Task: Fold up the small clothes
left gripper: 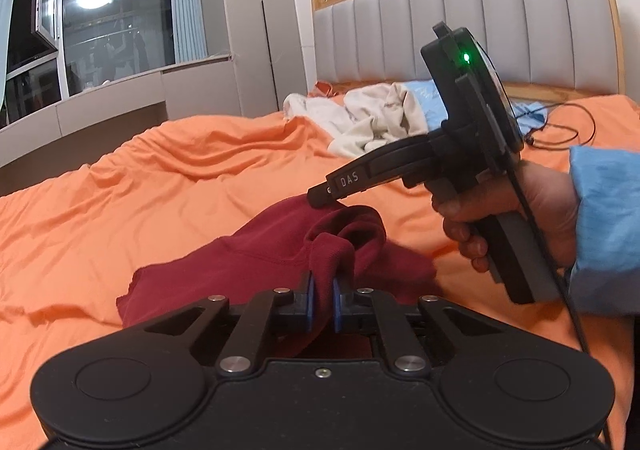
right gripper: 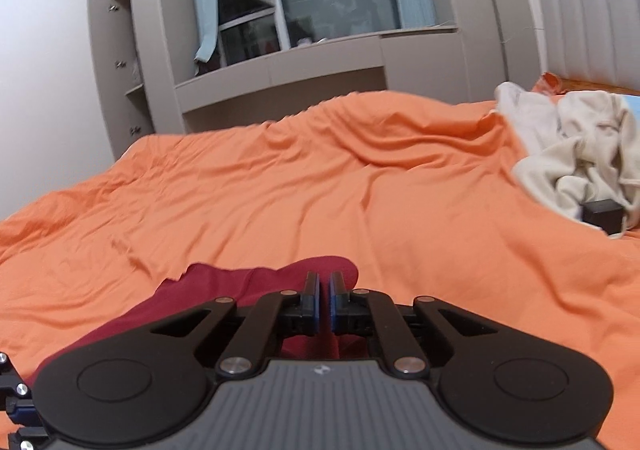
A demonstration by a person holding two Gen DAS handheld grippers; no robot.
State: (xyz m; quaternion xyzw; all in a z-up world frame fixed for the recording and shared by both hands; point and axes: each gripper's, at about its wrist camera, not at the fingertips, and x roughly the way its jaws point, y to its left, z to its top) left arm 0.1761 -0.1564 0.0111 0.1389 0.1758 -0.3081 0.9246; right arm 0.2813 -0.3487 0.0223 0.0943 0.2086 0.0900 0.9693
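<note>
Left tongs (left gripper: 322,292) sat nearest the lens, blue pads (left gripper: 307,300) clamped on a raised fold of the dark red garment (left gripper: 256,262). Rest of that garment lay crumpled on the orange sheet (left gripper: 168,185), spreading to the left of and beyond those tongs. Further right and ahead, the right tongs (left gripper: 316,198) pinched another edge of the same garment, tip touching the cloth; a hand (left gripper: 516,217) in a blue sleeve (left gripper: 608,217) held their handle. Beyond both tongs, near the padded headboard (left gripper: 472,17), sat a pile of cream clothes (left gripper: 380,117) with a blue item (left gripper: 430,105) beside it. In the right wrist view, the right tongs (right gripper: 324,290) were closed, pads nearly together with red fabric (right gripper: 256,286) running under and between them. Cream clothes (right gripper: 580,153) lay well off to their right.
</note>
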